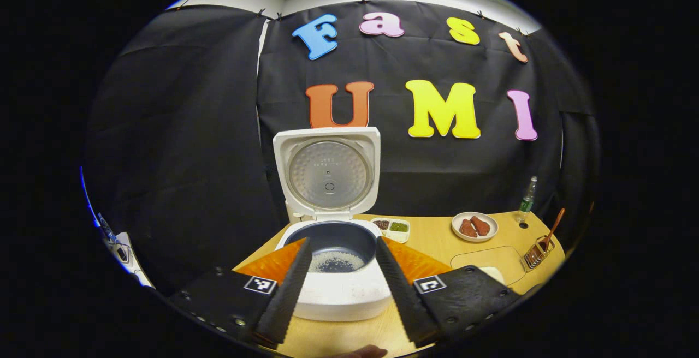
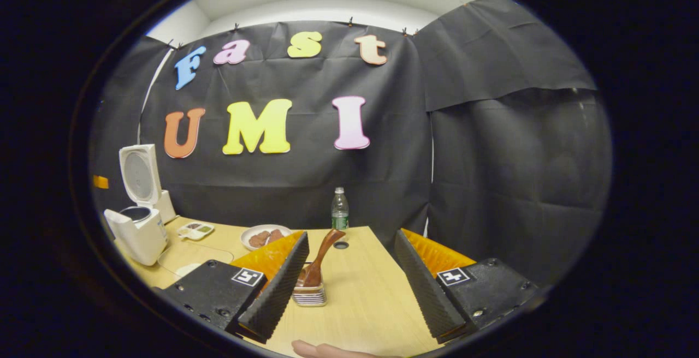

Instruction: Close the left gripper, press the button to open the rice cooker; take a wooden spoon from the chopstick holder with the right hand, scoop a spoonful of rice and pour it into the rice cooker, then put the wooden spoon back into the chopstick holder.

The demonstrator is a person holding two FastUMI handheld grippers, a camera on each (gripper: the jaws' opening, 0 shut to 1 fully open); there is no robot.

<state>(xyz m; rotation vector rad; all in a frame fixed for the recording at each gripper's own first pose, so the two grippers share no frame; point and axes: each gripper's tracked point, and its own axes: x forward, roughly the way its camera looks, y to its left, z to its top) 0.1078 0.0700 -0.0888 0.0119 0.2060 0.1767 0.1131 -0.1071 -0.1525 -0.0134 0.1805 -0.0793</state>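
Note:
The white rice cooker (image 1: 338, 292) stands on the wooden table with its lid (image 1: 327, 172) swung up and a little rice (image 1: 337, 261) on the bottom of the dark inner pot. My left gripper (image 1: 341, 287) is open, its fingers spread to either side of the cooker's front. A wooden spoon (image 2: 317, 262) stands tilted in the chopstick holder (image 2: 309, 294), also seen far right in the left gripper view as spoon (image 1: 552, 228) and holder (image 1: 537, 253). My right gripper (image 2: 349, 292) is open, nothing between its fingers, the holder just inside its left finger. The cooker (image 2: 139, 227) sits far left.
A plate of reddish-brown food (image 1: 474, 226) and a small two-compartment dish (image 1: 391, 227) sit behind the cooker. A plastic bottle (image 2: 339, 209) stands at the table's back edge beside a round hole (image 2: 341, 245). A pale mat (image 1: 483, 262) lies on the table. A fingertip (image 2: 322, 350) shows at the bottom.

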